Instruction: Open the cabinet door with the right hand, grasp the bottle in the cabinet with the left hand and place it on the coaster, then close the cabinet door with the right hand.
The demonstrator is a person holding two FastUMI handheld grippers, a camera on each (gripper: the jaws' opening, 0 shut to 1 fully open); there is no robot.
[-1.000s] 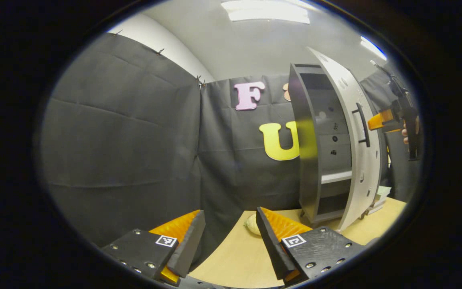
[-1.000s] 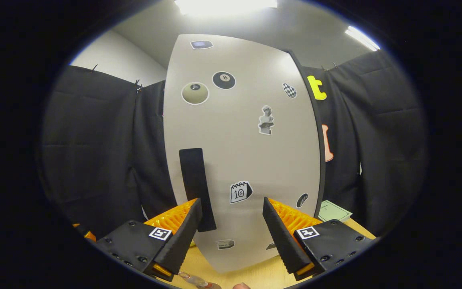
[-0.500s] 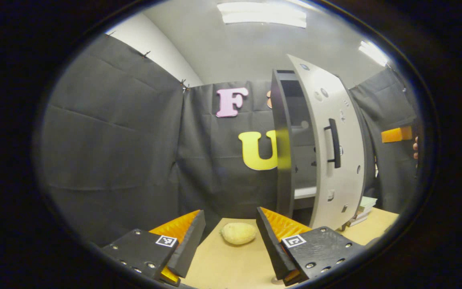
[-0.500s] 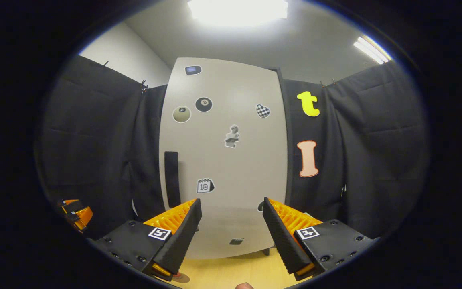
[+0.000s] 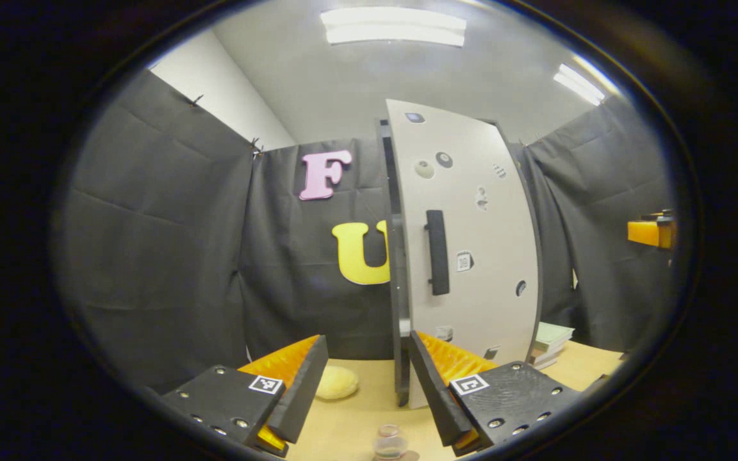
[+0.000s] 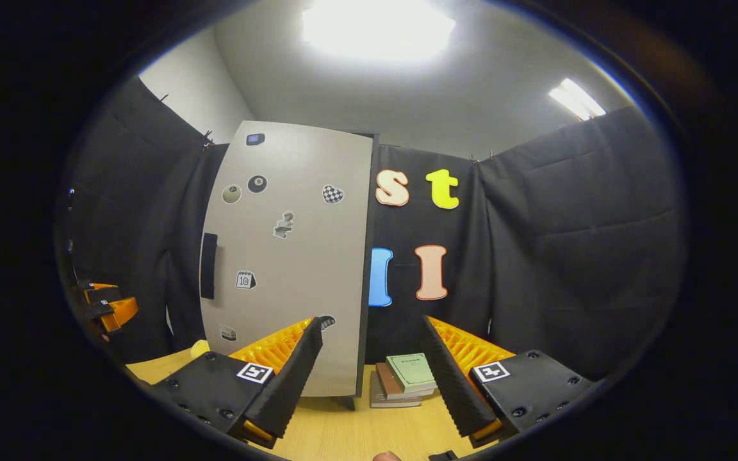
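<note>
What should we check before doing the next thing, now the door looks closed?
1. Cabinet door shut: ok, nearly flush, though a thin gap at the handle side cannot be ruled out.
2. Bottle out of the cabinet, standing upright on the table: ok.
3. Bottle on the coaster: cannot tell, the base is barely in view.
4. Left gripper open and empty: ok.
5. Right gripper open, clear of the door handle: ok.
6. Stack of books beside the cabinet undisturbed: ok.

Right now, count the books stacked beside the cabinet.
3: a green book on top, a brown book under it, and a grey book at the bottom. More may lie hidden in the stack.
</note>
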